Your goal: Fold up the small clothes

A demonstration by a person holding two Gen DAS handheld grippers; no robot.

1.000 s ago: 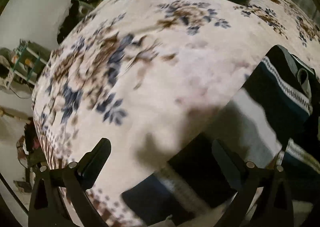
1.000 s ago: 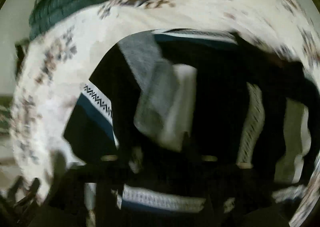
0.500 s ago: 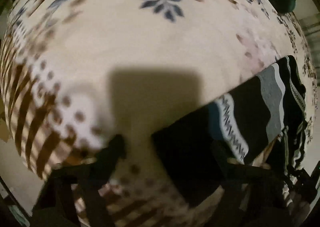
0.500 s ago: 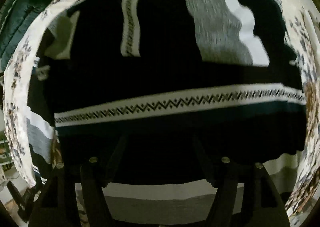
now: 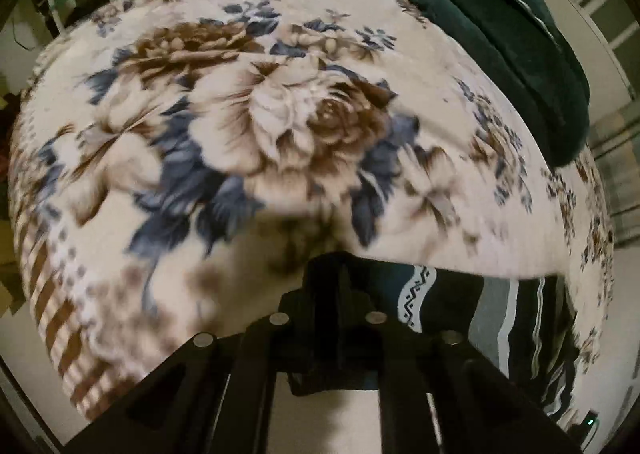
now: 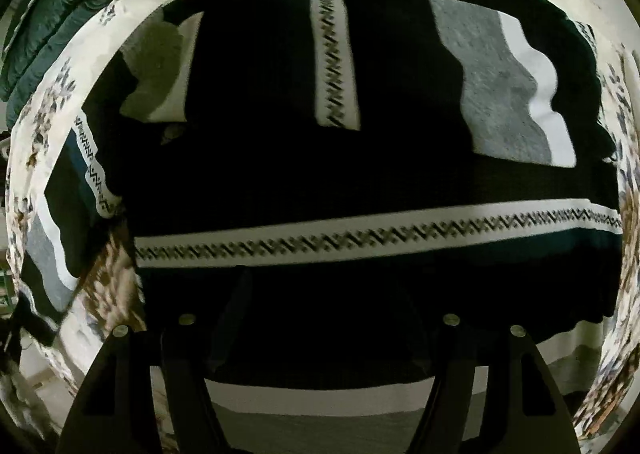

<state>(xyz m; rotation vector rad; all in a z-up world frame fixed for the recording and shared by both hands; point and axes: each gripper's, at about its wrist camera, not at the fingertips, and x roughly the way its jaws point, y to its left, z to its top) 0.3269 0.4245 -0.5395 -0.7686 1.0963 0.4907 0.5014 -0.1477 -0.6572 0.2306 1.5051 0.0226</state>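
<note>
Here the sweater [image 6: 360, 182] lies spread directly beneath the right hand-held gripper [image 6: 320, 334].

Black hand-held gripper [image 5: 342, 274], silver screws

The blanket [image 5: 280, 126] looks like soft plush fleece, matt and a bit fuzzy, floral print. At 1 o'clock in the left wrist view a dark green cushion [image 5: 500, 26] reads as velvety, quilted cloth. The sweater [image 6: 360, 158] is matt knit, with flecked grey panels. Gripper fingers [image 5: 340, 294] are matt black plastic with shiny metal screw heads.
</note>
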